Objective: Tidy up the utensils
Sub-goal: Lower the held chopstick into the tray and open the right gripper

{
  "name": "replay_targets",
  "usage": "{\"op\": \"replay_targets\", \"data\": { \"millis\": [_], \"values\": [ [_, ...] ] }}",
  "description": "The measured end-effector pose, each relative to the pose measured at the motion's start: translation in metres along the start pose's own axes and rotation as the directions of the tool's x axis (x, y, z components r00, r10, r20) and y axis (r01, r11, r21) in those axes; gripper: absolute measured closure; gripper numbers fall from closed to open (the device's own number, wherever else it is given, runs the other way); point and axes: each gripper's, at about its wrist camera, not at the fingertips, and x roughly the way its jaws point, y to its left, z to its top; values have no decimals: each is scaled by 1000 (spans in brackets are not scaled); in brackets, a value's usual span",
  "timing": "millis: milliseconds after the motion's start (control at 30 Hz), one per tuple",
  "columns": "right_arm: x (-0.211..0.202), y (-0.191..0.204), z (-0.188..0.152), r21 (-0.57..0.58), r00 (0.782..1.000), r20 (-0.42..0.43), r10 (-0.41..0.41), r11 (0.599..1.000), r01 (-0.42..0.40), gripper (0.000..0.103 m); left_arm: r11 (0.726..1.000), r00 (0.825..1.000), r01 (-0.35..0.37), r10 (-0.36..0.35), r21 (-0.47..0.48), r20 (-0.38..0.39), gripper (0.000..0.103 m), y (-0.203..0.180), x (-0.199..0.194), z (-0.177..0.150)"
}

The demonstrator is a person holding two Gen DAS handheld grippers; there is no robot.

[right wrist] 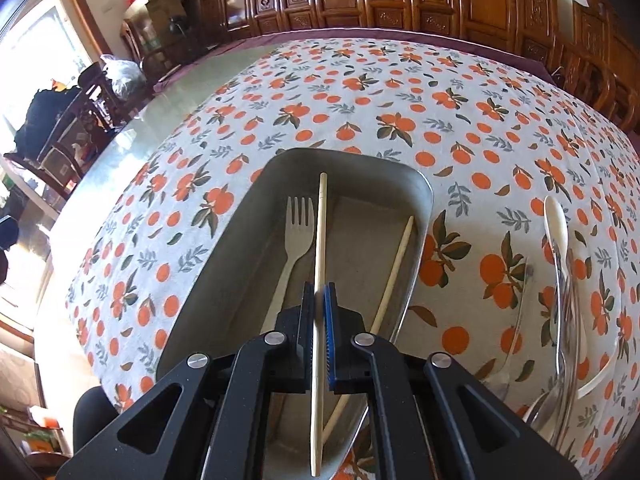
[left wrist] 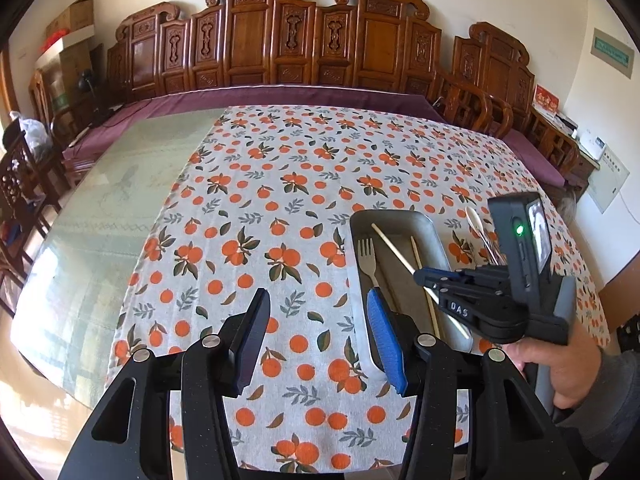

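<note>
A grey metal tray (right wrist: 424, 196) lies on the orange-print tablecloth; it also shows in the left wrist view (left wrist: 356, 240). In it lie a pale fork (right wrist: 298, 236) and a chopstick (right wrist: 394, 264). My right gripper (right wrist: 319, 296) is shut on a second chopstick (right wrist: 321, 220) and holds it over the tray, tip pointing away. In the left wrist view the right gripper (left wrist: 424, 278) holds that chopstick (left wrist: 394, 250) above the tray. My left gripper (left wrist: 316, 304) is open and empty, above the cloth left of the tray.
Right of the tray lie a white spoon (right wrist: 556, 220) and several metal utensils (right wrist: 564, 320) on the cloth. Bare glass tabletop (left wrist: 100, 220) lies to the left. Carved wooden chairs (left wrist: 300, 40) line the far side.
</note>
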Motion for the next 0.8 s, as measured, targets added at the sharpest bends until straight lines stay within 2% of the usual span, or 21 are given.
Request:
{"op": "replay_targets", "data": {
  "millis": [133, 300, 433, 567, 633, 767, 800],
  "values": [
    [6, -3, 0, 22, 1000, 1, 26, 999, -26, 96, 1000, 1000, -9, 9, -1, -7, 55, 2, 1, 0],
    [-5, -3, 0, 0, 998, 26, 60, 998, -60, 96, 1000, 1000, -10, 10, 1, -8, 55, -1, -2, 0],
    [-35, -8, -5, -40, 996, 74, 57, 998, -54, 96, 1000, 1000, 5, -5, -2, -8, 55, -8, -4, 0],
    [-74, -25, -17, -31, 991, 120, 66, 998, -62, 96, 999, 999, 32, -31, 13, -6, 54, -25, -6, 2],
    [-91, -34, -24, -27, 989, 138, 59, 998, -56, 96, 999, 999, 45, -44, 18, -5, 44, -32, -6, 3],
    [-129, -57, -42, -25, 983, 181, 10, 1000, -5, 96, 996, 997, 79, -79, 42, 2, 39, -53, -10, 6],
    [-137, -63, -46, -22, 982, 187, 0, 1000, 4, 96, 995, 996, 88, -88, 48, 4, 34, -60, -11, 6]
  ]
}}
